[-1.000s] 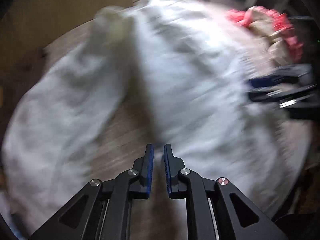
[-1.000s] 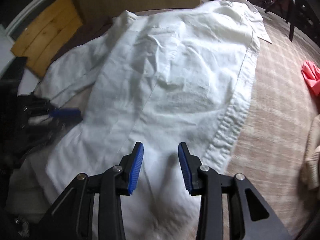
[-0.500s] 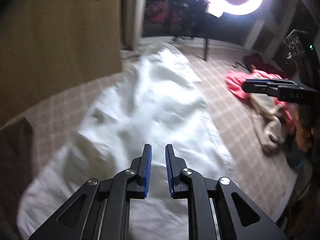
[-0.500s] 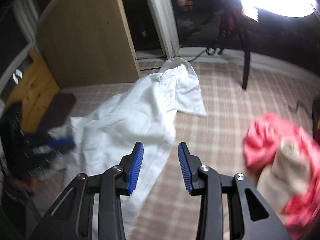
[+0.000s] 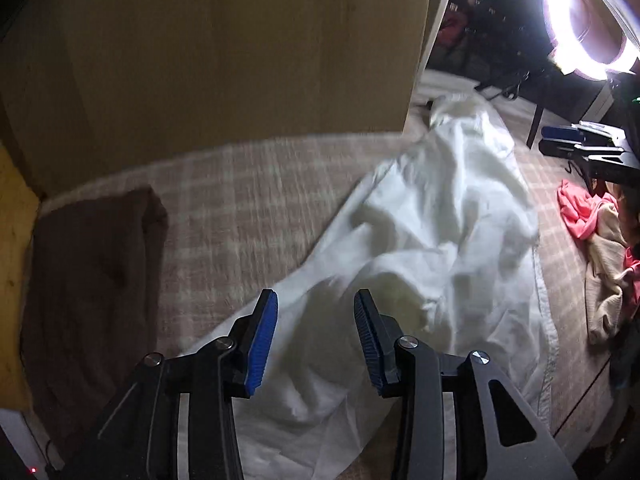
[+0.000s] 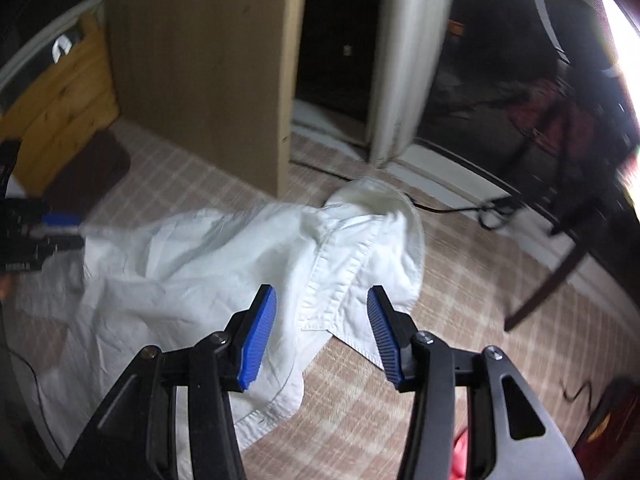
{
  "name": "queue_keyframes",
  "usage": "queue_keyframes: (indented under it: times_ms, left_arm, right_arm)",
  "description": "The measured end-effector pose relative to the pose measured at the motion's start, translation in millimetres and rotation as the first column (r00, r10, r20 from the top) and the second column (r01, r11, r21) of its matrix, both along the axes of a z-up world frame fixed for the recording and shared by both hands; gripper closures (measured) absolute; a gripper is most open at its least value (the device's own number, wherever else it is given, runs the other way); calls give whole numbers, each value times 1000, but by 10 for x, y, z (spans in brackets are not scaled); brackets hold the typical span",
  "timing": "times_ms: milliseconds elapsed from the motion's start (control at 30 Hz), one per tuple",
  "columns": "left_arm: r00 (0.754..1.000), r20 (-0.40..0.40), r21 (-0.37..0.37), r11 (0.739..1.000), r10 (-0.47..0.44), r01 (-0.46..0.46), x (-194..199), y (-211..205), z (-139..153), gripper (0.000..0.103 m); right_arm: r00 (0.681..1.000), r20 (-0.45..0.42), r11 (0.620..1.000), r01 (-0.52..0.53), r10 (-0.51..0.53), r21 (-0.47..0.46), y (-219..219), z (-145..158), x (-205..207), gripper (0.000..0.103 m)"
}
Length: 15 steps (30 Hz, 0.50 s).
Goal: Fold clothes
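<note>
We see a white shirt [image 6: 224,264] on pink-beige checked bedding [image 5: 240,200], a brown cloth [image 5: 92,264], coral-pink [image 5: 580,208] and cream garments [image 5: 604,276], blue gripper pads [image 6: 256,340].

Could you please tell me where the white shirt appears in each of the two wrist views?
Left wrist: the white shirt runs from bottom centre up to the right.
Right wrist: the shirt lies centre-left, collar uppermost.
Shared landmark: the tall wooden panel behind it.
</note>
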<state>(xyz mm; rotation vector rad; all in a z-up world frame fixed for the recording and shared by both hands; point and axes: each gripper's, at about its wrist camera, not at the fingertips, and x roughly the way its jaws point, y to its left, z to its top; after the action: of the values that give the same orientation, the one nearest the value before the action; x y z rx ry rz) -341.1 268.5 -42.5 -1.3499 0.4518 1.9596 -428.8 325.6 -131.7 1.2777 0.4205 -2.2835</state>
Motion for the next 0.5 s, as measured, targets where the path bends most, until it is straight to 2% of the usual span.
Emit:
queue_keyframes:
  times_ms: [100,200,267,367,400,500]
  left_arm:
    - [1000,-3,34,999,0,1,52,35,102,65]
    - [999,-21,99,994,-34,36,114,238,320,65]
    - [996,-28,117,990,-80,83,171,484,378,61]
    - [987,15,140,978,-159,155,259,868,263,61]
    - [981,26,125,974,-192,187,320,981,176,61]
    - [968,-13,-23,968,-250,249,469,1172,-123,61]
  right_arm:
    - [997,4,997,71,-71,-10,235,-90,-100,56]
    - [990,10,990,143,-143,-21,471,-179,-201,56]
    - [982,14,981,190,-190,-28,628,-239,-269,56]
    - [980,41,981,194,-193,-18,696,-389,-408,54]
    - [981,56,982,187,-186,-21,710,-439,-451,54]
    - [981,100,985,168,-164,-32,751,-588,-581,53]
